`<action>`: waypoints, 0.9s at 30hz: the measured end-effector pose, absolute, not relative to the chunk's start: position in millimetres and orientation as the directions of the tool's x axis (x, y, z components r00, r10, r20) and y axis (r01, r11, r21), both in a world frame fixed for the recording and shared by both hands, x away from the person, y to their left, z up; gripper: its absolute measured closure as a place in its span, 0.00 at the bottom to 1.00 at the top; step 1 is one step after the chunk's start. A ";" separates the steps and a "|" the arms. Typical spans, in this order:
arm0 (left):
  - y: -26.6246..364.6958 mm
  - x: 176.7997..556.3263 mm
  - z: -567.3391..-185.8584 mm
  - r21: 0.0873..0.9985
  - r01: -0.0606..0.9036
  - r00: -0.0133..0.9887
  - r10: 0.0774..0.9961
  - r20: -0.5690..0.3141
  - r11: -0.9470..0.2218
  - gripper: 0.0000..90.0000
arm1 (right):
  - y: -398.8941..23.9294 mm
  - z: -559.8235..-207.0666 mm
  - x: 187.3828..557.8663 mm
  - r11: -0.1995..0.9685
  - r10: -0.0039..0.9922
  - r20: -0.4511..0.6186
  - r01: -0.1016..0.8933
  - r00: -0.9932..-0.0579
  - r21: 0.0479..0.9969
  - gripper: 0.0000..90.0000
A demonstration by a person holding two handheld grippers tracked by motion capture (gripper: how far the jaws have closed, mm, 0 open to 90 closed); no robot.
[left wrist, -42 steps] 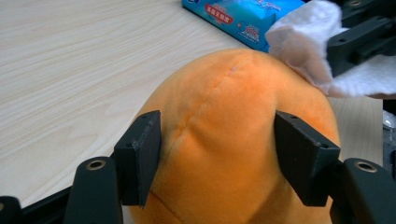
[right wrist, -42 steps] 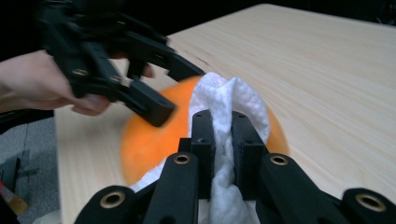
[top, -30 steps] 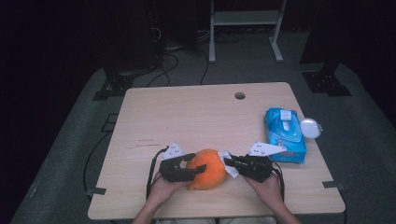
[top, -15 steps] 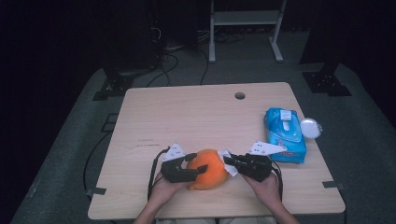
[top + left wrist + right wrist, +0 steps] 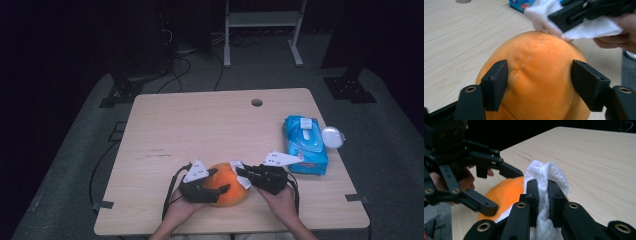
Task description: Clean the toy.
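Right gripper (image 5: pixel 541 192) clamped on white wipe (image 5: pixel 547 173), rubbing orange plush ball (image 5: pixel 227 184) at table's (image 5: pixel 210 125) 6 o'clock edge. Left gripper (image 5: pixel 541 82) jaws just opening, straddling the ball to steady it.

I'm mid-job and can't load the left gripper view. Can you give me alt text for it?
An orange plush ball sits between the left gripper's two black jaws, which stand at its flanks and have just been opening. At the top, the right gripper presses a white wipe onto the ball's crown, above the wooden table.
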State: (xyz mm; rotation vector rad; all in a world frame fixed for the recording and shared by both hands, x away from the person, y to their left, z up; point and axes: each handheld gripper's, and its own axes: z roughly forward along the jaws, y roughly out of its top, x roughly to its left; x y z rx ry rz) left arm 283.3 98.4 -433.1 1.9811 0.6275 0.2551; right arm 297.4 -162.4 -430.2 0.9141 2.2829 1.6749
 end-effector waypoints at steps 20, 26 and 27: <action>75.9 274.3 -429.2 0.911 0.240 0.759 0.650 0.040 -0.336 0.52 | -167.2 -423.6 308.0 0.163 0.571 0.215 0.365 -0.792 0.917 0.90; 82.7 277.4 -419.4 0.902 0.271 0.814 0.580 -0.027 -0.338 0.24 | -168.2 -435.4 306.6 0.195 0.550 0.220 0.380 -0.806 0.904 0.90; 84.6 281.1 -419.6 0.894 0.290 0.819 0.572 -0.047 -0.341 0.19 | -166.7 -434.8 305.0 0.204 0.537 0.214 0.372 -0.816 0.906 0.90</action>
